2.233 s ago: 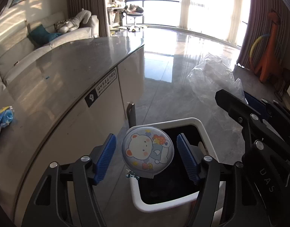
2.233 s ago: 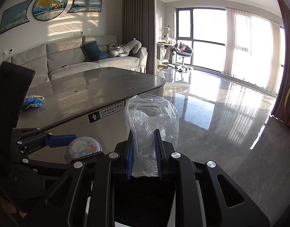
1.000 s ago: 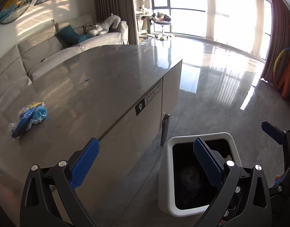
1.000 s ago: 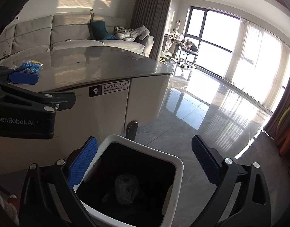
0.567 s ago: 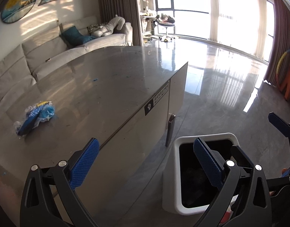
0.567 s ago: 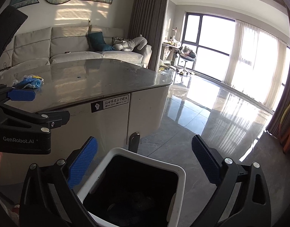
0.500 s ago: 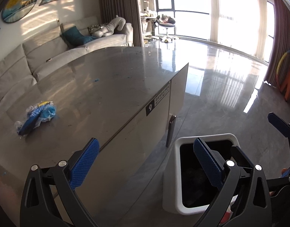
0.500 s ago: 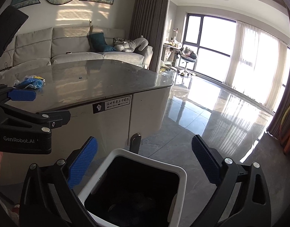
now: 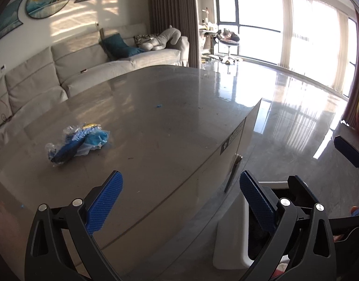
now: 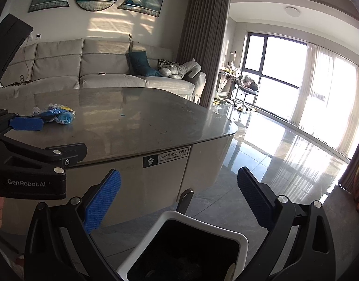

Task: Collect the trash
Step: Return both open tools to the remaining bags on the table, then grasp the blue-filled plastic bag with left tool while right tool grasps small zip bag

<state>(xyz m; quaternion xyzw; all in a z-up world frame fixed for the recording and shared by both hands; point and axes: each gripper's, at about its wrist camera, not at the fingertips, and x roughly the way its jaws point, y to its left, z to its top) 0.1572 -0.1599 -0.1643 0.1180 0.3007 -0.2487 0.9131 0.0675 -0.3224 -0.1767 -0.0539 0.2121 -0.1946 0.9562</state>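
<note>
A crumpled blue and clear wrapper (image 9: 77,141) lies on the grey table top (image 9: 170,117), ahead and to the left of my left gripper (image 9: 179,194), which is open and empty over the table's near edge. The same wrapper (image 10: 55,114) shows at the far left in the right wrist view. A white bin (image 10: 235,235) with a dark inside stands on the floor by the table's end; my right gripper (image 10: 178,193) hangs open and empty just above it. The bin (image 9: 228,241) sits low right in the left wrist view, partly hidden by my finger.
A grey sofa (image 10: 104,75) with cushions lines the far wall behind the table. Glossy floor (image 10: 284,154) stretches right toward tall windows. The left gripper's black body (image 10: 27,171) fills the left of the right wrist view. A desk chair (image 9: 227,41) stands by the window.
Both grippers have let go of their trash over the bin and opened. They have since risen and the left has swung left over the table, bringing the blue wrapper closer.
</note>
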